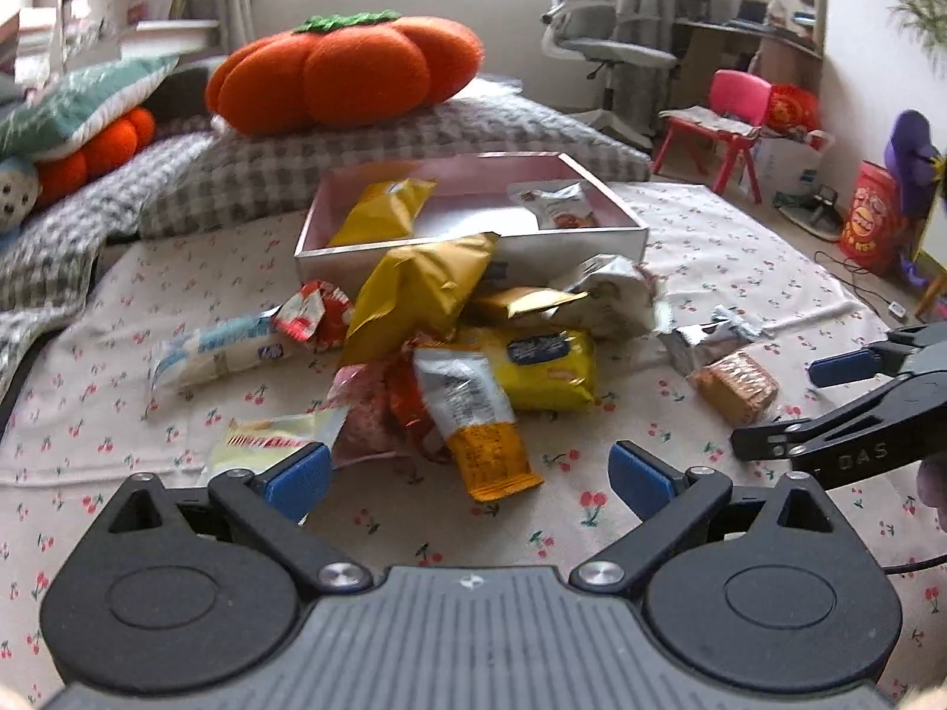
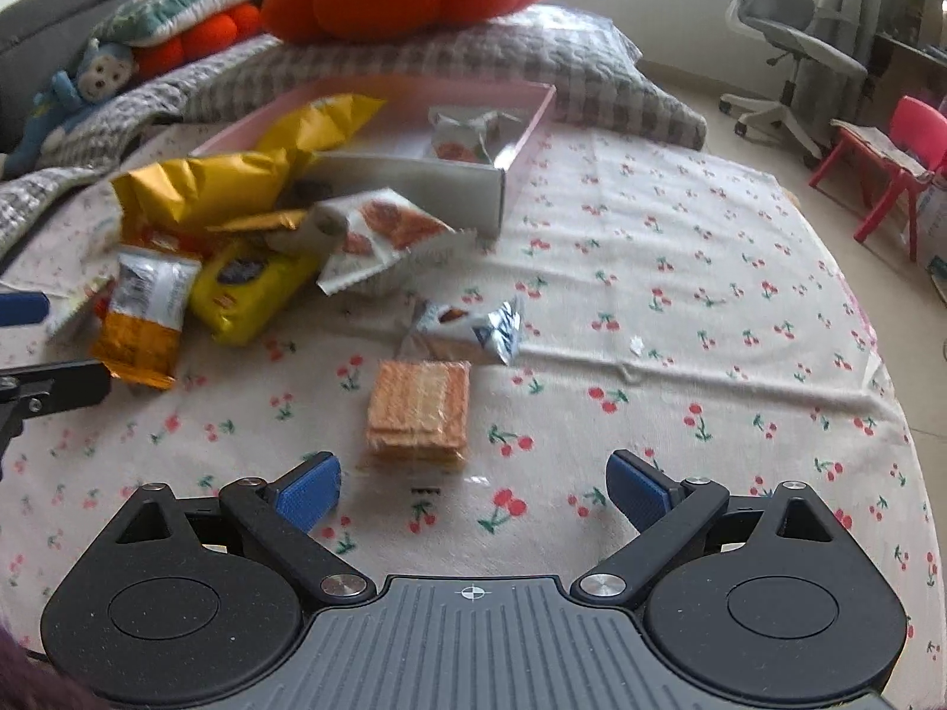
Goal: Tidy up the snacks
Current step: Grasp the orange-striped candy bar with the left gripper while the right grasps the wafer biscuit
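Both tongs (image 1: 467, 482) (image 2: 473, 491) agape, wafer pack (image 2: 419, 414) ahead

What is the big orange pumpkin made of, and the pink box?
The pumpkin cushion looks like soft plush fabric: fuzzy, matte, puffy segments, with a green felt-like top. The pink box seems to be stiff cardboard: thin straight walls, sharp corners, a smooth finish. That is only how they look.

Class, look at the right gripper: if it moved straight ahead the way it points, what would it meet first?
Most likely the wafer stack, lying on the cloth just ahead of the open right gripper, slightly left of centre; depth is uncertain.
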`<state>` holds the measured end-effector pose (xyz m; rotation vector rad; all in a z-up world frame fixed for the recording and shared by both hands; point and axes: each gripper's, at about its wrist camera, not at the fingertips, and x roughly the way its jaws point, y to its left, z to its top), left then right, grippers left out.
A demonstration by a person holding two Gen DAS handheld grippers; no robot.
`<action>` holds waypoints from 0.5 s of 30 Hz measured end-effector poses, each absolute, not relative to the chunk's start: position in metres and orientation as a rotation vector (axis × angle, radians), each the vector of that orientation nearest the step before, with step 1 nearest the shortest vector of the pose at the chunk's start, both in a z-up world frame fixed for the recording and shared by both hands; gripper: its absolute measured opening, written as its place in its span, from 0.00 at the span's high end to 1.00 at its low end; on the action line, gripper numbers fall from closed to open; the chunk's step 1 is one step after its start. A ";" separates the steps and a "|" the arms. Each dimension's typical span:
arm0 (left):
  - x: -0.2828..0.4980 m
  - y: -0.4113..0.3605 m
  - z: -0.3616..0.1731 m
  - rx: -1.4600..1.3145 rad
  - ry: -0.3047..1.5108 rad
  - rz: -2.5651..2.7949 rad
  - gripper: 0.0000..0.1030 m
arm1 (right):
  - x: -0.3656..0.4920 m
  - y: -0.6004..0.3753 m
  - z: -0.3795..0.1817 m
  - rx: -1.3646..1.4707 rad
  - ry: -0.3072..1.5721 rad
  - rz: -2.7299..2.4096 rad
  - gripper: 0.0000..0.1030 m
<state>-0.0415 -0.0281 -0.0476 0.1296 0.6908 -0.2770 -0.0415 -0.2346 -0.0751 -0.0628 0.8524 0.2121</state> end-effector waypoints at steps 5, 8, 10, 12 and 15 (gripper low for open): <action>-0.044 -0.037 -0.048 0.173 0.665 -0.309 0.26 | -0.040 -0.238 -0.078 -0.043 0.858 0.207 0.02; -0.042 -0.042 -0.052 0.199 0.675 -0.321 0.34 | -0.041 -0.238 -0.079 -0.045 0.849 0.203 0.00; -0.040 -0.044 -0.055 0.208 0.686 -0.324 0.37 | -0.041 -0.238 -0.080 -0.047 0.846 0.203 0.00; -0.036 -0.046 -0.058 0.221 0.702 -0.318 0.42 | -0.041 -0.238 -0.080 -0.047 0.847 0.204 0.00; -0.030 -0.049 -0.061 0.234 0.711 -0.301 0.43 | -0.041 -0.238 -0.080 -0.047 0.846 0.204 0.00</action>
